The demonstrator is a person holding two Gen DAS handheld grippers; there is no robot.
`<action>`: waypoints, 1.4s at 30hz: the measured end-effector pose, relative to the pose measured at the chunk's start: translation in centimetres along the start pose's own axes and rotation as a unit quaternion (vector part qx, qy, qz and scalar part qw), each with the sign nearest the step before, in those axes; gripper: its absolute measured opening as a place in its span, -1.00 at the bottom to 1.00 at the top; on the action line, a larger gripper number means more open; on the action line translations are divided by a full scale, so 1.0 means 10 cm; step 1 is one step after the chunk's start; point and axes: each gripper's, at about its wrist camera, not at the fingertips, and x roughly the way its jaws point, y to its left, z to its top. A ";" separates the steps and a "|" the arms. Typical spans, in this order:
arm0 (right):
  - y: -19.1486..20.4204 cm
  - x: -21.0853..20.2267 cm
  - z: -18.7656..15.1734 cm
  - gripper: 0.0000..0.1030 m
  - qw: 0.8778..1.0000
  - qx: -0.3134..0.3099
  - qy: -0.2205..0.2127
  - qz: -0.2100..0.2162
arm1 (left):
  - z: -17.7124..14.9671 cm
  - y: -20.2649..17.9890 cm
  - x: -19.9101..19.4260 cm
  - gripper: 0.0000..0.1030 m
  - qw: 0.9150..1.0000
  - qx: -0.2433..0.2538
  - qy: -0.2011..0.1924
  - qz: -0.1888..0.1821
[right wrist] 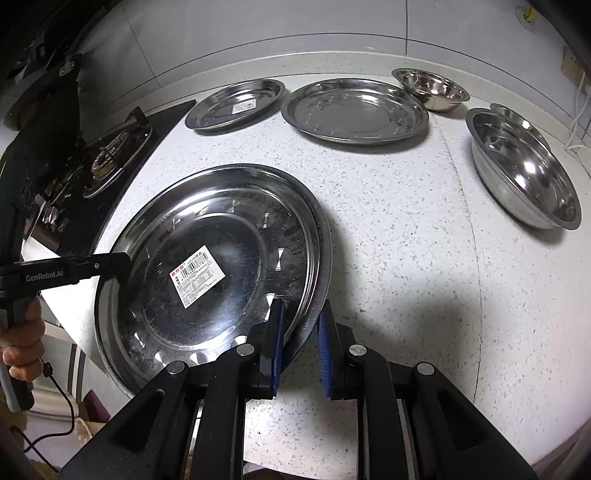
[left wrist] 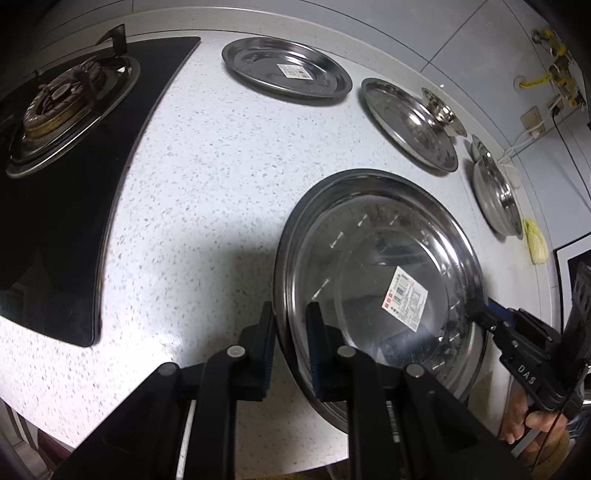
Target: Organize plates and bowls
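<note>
A large steel plate with a white label [left wrist: 384, 258] [right wrist: 221, 258] is tilted just above the speckled counter, held at opposite rims by both grippers. My left gripper [left wrist: 291, 321] straddles its near-left rim; it also shows in the right wrist view [right wrist: 122, 266]. My right gripper [right wrist: 301, 325] straddles the right rim; it also shows in the left wrist view [left wrist: 476, 314]. A smaller labelled plate [left wrist: 286, 68] [right wrist: 236, 105], a plain plate [left wrist: 410, 123] [right wrist: 354, 110], a small bowl [left wrist: 441, 110] [right wrist: 430, 88] and a large bowl [left wrist: 498, 192] [right wrist: 524, 170] lie at the back.
A black gas hob [left wrist: 66, 147] [right wrist: 110, 155] with a burner fills the counter's left side. The tiled wall [right wrist: 295, 22] runs behind the dishes. A yellow cloth [left wrist: 535, 240] lies at the far right. The counter's front edge [left wrist: 184, 435] is close below my grippers.
</note>
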 end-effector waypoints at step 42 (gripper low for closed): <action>-0.53 -0.38 1.08 0.26 0.995 -0.001 -0.101 -0.017 | 0.99 -0.34 -0.28 -0.55 0.993 -0.020 -0.077 -0.090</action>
